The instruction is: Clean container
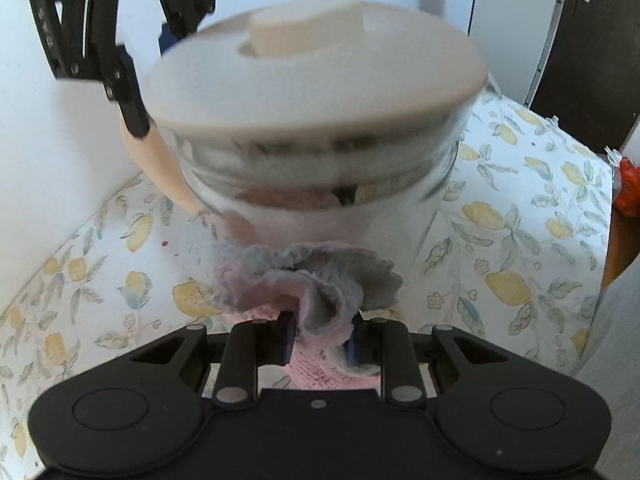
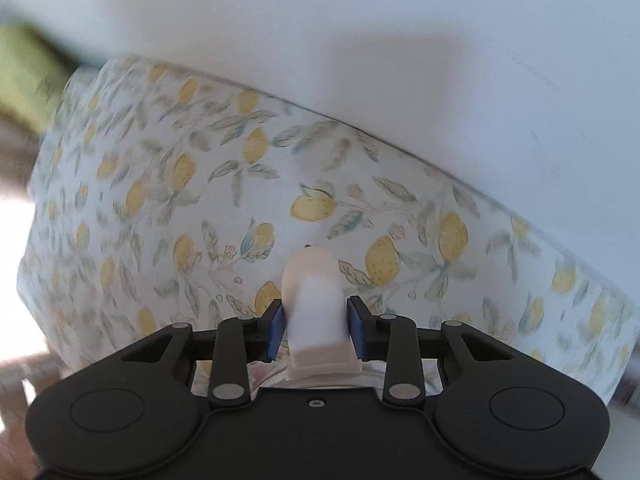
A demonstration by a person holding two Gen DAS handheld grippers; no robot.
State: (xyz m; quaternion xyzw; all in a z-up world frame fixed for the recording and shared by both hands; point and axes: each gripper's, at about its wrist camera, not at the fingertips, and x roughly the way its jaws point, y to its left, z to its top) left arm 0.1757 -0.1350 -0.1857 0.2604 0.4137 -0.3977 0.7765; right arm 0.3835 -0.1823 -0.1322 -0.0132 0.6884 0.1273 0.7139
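Observation:
The container is a clear glass jar [image 1: 320, 200] with a beige lid [image 1: 320, 80] and a round knob on top; it fills the middle of the left wrist view, blurred. My left gripper [image 1: 319, 340] is shut on a crumpled pink and grey cloth [image 1: 304, 292], which sits against the jar's lower front wall. My right gripper [image 1: 140, 120] reaches down at the upper left onto the jar's beige handle [image 1: 156, 172]. In the right wrist view my right gripper [image 2: 316, 328] is shut on that handle [image 2: 314, 292], its blue pads [image 2: 276, 328] against both sides, with glass [image 2: 320, 380] below.
The table is covered by a lemon-print tablecloth [image 1: 520, 208] and stands against a white wall [image 1: 60, 140]. An orange object [image 1: 628, 192] lies at the table's right edge. White furniture [image 1: 520, 20] stands behind. A green blurred shape [image 2: 24, 72] shows beyond the table's far end.

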